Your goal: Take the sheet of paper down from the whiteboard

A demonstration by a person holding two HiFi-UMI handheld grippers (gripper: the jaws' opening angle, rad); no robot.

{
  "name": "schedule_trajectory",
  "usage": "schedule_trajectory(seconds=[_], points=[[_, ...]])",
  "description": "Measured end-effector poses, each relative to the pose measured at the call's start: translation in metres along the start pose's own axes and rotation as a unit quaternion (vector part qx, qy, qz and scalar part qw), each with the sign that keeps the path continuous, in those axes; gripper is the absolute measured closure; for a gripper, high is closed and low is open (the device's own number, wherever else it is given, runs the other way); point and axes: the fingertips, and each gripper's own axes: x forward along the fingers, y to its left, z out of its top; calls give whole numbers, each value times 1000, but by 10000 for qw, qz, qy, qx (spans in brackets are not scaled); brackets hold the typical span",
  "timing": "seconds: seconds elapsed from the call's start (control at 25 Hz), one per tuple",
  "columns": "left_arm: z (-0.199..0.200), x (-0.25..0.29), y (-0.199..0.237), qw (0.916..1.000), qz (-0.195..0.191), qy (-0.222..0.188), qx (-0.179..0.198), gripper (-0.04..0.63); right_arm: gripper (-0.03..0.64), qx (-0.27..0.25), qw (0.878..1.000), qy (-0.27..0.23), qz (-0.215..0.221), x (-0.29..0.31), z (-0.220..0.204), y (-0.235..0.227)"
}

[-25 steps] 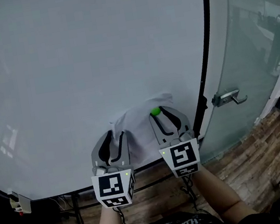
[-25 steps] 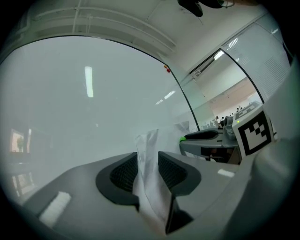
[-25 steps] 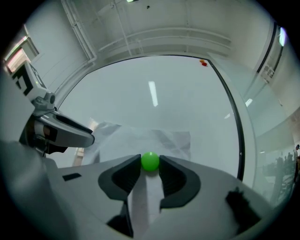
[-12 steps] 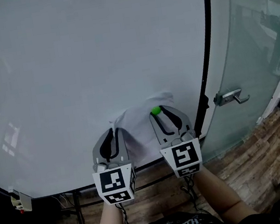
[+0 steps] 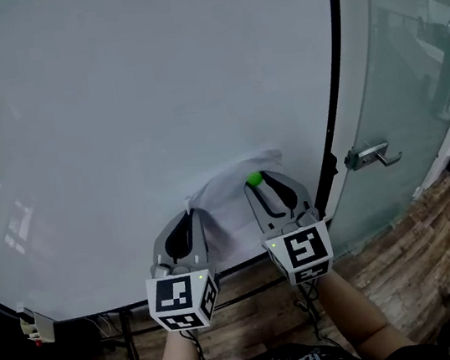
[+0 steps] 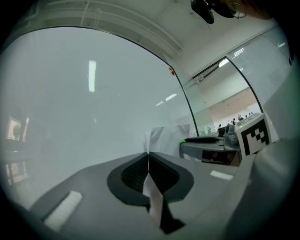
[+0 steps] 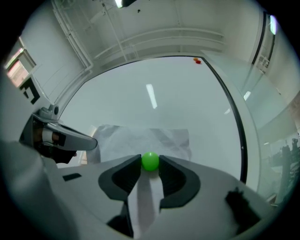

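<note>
Whiteboard [image 5: 153, 101] covers most of the wall ahead, with a glass door [image 5: 393, 63] and its handle [image 5: 369, 155] to the right and wooden floor [image 5: 408, 264] below.

Item under inspection: the sheet of paper [image 5: 229, 204]. It lies low on the whiteboard, near the board's right edge, creased and bulging rather than flat.

Left gripper [image 5: 187, 221]: closed on the left edge of the paper. The left gripper view shows the jaws brought together with a strip of the sheet running down between them.

Right gripper [image 5: 258, 183]: closed on a small green magnet [image 7: 150, 161], which sits at the jaw tips against the upper part of the paper. The sheet extends above and to both sides of it.

Progress, as judged: both holds are made, which is the preparatory part of the job. The paper is not yet down; it lies against the board, and the magnet appears to be what pins it. I cannot tell whether the magnet has broken contact with the board.

Outstanding: pull the magnet clear, then draw the sheet away with the left gripper. A one-sided grip on creased paper risks tearing if pulled before the magnet releases.
</note>
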Motion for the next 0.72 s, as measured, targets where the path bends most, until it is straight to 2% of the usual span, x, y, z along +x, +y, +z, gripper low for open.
schedule_trajectory(seconds=[0.32,0.72], points=[[-7,-18,1,9996,-178,91,-180,584,486,115,9999,-16,-83,-27,1,17],[-51,-77,7,9961,-432,633,-444,584,486,311,9982,324,-389,-76,-9,59]])
